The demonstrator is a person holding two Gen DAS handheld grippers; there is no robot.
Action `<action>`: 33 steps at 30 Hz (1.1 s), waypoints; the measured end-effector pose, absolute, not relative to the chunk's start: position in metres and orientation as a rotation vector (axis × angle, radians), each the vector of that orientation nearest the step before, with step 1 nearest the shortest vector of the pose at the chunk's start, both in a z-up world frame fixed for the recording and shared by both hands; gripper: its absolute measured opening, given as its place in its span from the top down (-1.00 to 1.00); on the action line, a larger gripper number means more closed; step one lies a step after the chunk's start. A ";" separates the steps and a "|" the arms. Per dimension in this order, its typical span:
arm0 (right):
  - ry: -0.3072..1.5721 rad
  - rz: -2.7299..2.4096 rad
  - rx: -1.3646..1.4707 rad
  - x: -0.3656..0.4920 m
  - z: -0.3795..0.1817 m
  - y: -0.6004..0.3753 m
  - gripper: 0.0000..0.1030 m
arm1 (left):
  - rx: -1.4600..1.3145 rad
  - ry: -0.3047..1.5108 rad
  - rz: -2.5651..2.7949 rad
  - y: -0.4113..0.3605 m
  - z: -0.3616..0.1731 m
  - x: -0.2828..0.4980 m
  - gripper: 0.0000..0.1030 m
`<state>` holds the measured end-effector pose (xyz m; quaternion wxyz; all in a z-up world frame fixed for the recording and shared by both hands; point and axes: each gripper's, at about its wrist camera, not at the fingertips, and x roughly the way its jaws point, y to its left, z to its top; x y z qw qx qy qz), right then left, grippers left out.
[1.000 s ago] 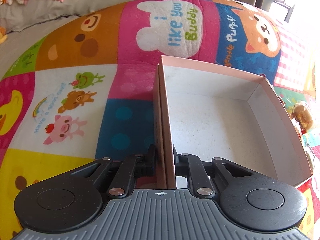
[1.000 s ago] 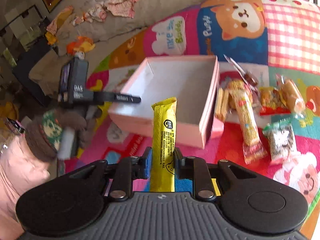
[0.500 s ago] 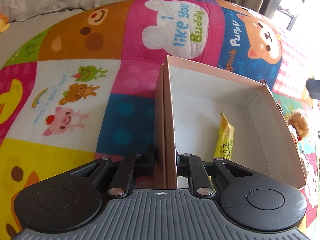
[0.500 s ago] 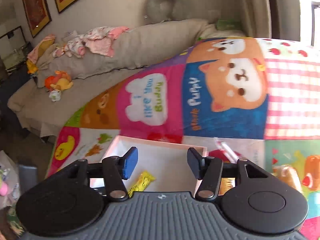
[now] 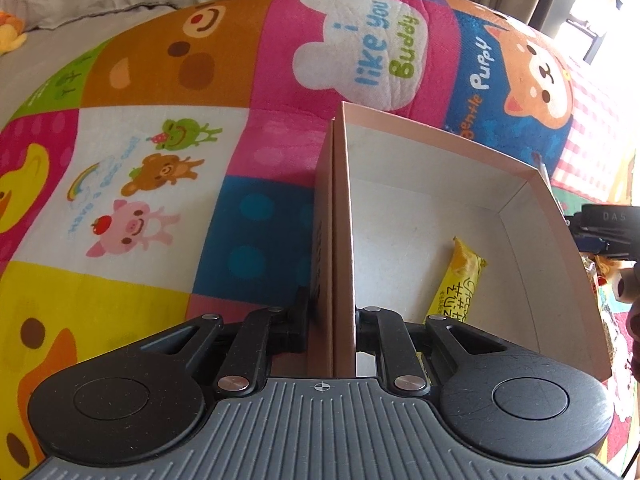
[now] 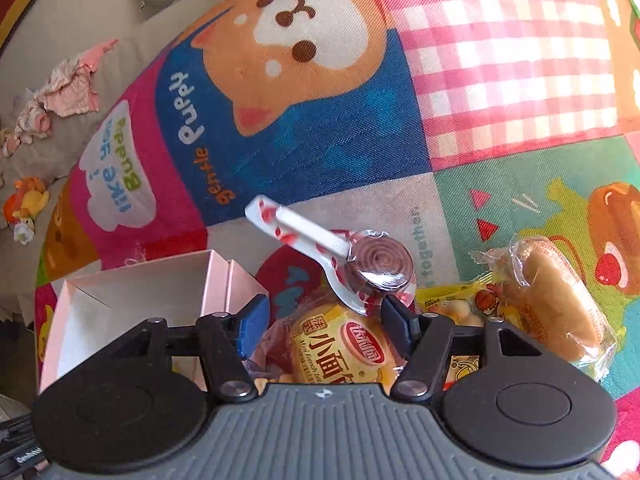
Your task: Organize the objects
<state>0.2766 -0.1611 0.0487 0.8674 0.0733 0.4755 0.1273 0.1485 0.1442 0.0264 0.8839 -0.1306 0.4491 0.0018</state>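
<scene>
Pink box [image 5: 340, 208], yellow snack bar [image 5: 460, 284], red-checked patchwork cartoon mat [image 6: 500, 60], blue-padded claw [image 6: 324, 320]

Open pink box [image 5: 532, 216] on the mat, yellow snack bar [image 5: 460, 284] flat inside; wrapped snacks [image 6: 332, 344] beside it.

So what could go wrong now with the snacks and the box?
The right gripper is opening over a crowded pile: closing on the mini bread pack might also snag the swirl lollipop beside it. The left gripper pinches only one wall of the pink box, so a bump could tip it.
</scene>
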 end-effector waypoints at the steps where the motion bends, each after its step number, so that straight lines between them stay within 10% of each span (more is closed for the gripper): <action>1: 1.001 0.283 0.128 0.271 0.049 -0.162 -0.21 | -0.269 0.936 0.005 0.144 0.026 0.148 0.69; 14: 0.899 0.267 -0.318 0.127 0.069 -0.200 -0.13 | -0.273 0.936 0.026 0.140 0.027 0.146 0.69; 33: 0.891 0.307 -0.052 0.102 0.066 -0.198 0.12 | -0.263 0.954 0.041 0.132 0.028 0.139 0.69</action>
